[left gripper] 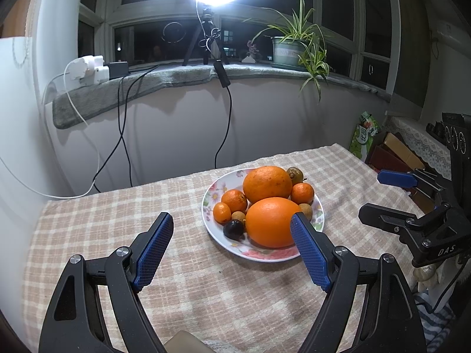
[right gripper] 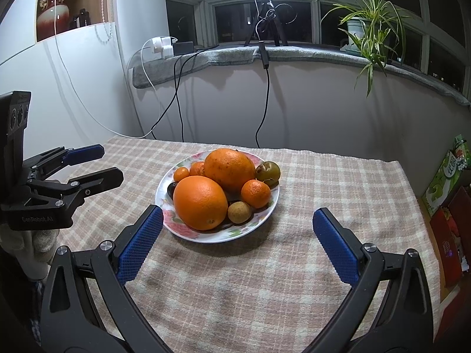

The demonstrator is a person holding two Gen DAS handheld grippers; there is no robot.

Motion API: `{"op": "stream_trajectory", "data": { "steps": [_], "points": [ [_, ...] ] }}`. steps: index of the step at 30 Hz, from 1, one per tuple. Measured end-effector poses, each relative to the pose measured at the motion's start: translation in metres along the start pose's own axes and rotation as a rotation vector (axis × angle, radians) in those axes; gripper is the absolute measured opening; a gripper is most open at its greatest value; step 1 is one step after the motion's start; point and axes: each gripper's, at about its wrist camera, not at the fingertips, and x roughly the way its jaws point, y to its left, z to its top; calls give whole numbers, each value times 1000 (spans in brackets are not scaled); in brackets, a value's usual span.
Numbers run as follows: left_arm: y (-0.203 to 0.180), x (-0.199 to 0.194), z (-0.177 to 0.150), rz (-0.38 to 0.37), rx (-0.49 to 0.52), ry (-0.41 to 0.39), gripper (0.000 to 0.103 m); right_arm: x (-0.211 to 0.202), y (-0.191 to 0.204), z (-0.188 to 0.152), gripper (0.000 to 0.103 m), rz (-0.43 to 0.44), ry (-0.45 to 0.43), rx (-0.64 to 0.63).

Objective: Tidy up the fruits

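Observation:
A floral plate (left gripper: 212, 197) (right gripper: 265, 214) stands on the checked tablecloth and holds two large oranges (left gripper: 270, 222) (right gripper: 200, 203), small mandarins (left gripper: 234, 200) (right gripper: 255, 193), brown longans (right gripper: 239, 212), a dark plum (left gripper: 233, 229) and a greenish-brown fruit (right gripper: 268, 171). My left gripper (left gripper: 232, 236) is open and empty, low over the cloth just in front of the plate; its right finger overlaps the near orange in view. My right gripper (right gripper: 237, 229) is open and empty, in front of the plate. Each gripper also shows in the other's view: the right one (left gripper: 382, 194), the left one (right gripper: 112, 161).
The checked tablecloth (left gripper: 117, 223) (right gripper: 338, 182) covers the table. A ring light on a tripod (left gripper: 206, 44), cables, chargers (left gripper: 91, 69) and a potted plant (left gripper: 291, 47) stand on the sill behind. Boxes and a green packet (right gripper: 444, 176) stand off the table's right edge.

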Motion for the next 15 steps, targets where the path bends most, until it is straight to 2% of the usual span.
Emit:
{"op": "stream_trajectory", "data": {
  "steps": [15],
  "points": [
    [-3,1,-2,2,14,-1,82,2,-4,-5,103,-7,9,32]
  ]
}}
